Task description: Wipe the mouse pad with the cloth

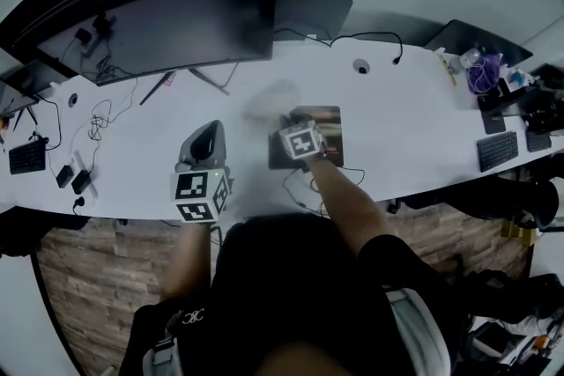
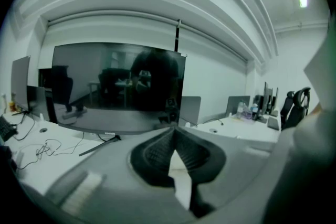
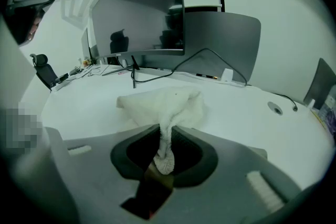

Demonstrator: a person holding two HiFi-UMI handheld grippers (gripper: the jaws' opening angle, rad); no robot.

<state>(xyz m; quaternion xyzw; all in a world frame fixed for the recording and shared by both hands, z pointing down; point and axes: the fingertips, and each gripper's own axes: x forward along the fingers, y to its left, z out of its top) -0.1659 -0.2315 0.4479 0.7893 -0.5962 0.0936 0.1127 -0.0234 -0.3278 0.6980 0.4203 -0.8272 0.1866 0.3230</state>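
Observation:
A dark mouse pad [image 1: 328, 121] lies on the white desk [image 1: 405, 119] near its front edge. My right gripper [image 1: 284, 121] hovers over the pad's left part, shut on a white cloth [image 1: 269, 104] that looks blurred and hangs out past the pad's far left corner. In the right gripper view the cloth [image 3: 165, 105] is pinched into a twist between the jaws [image 3: 167, 131] and fans out over the desk beyond them. My left gripper [image 1: 204, 143] rests to the left of the pad, its jaws [image 2: 174, 134] closed together with nothing between them.
A large dark monitor [image 1: 189, 26] stands at the back, a grey screen back [image 1: 308, 13] beside it. Cables [image 1: 97, 114] and a small keyboard [image 1: 26, 158] lie at the left. Another keyboard [image 1: 498, 150] and clutter sit at the right. A cable grommet [image 1: 361, 66] is behind the pad.

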